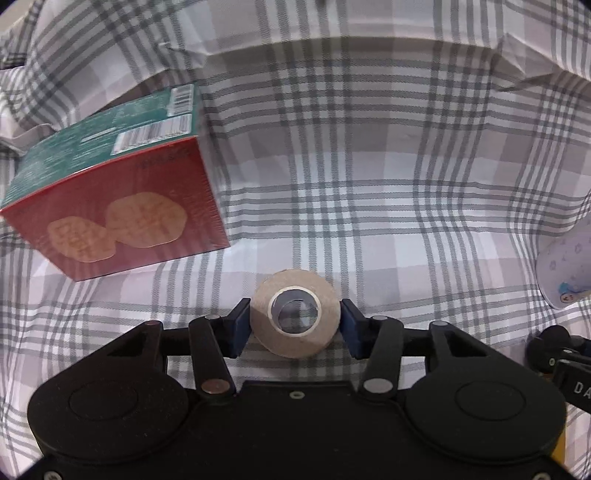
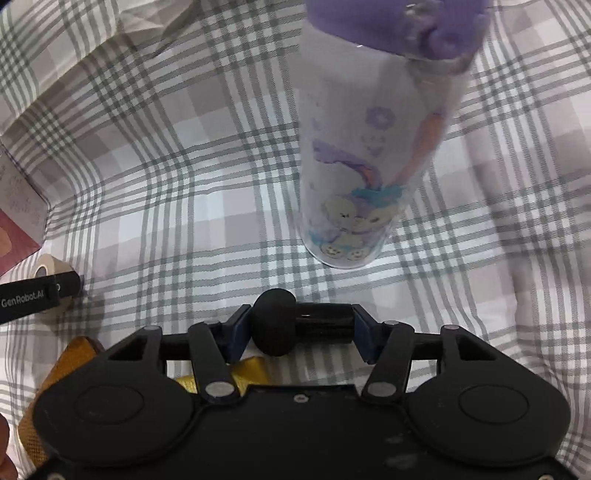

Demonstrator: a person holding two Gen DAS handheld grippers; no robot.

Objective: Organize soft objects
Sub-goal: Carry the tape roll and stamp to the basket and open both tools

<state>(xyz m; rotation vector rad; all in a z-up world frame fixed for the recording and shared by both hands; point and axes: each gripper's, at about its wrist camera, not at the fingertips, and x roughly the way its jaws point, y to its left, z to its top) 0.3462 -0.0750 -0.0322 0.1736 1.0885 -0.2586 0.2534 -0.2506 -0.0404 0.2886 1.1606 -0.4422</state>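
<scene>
Nearest the lens, the left gripper [image 1: 295, 319]: blue pads pressed on both flanks of a beige tape roll [image 1: 295, 314], pinching it, hole toward the camera. Ahead and to its left, a red and green box [image 1: 110, 199], lying tilted on the checked cloth [image 1: 369, 166], apart from the roll. Far to its right edge, only a part of the pale printed bottle [image 1: 565, 266] and a bit of the other tool.

In the right wrist view, far to the left of the right gripper [image 2: 301, 326], the same tape roll [image 2: 50, 267] half hidden behind the other tool. Close under the left side of its body, something of golden fabric [image 2: 55, 373]; not possible to tell what. Between its blue pads, a black object with a rounded foam-like head [image 2: 275, 321] and a dark bar running to the right pad, clamped from both sides. Whether already clear of the cloth, not possible to tell. Straight ahead, well apart, the bottle [image 2: 354, 166] standing upright, with a purple cap [image 2: 399, 26].

Judged step: both pickups done, each tool holding one item, carrying not yet begun. Next move probably a straight lift of both, then transport to a common place. Needed: steady pressure on the roll, because round and easy to slip, and a path for the right tool away from the tall bottle, easy to tip.
</scene>
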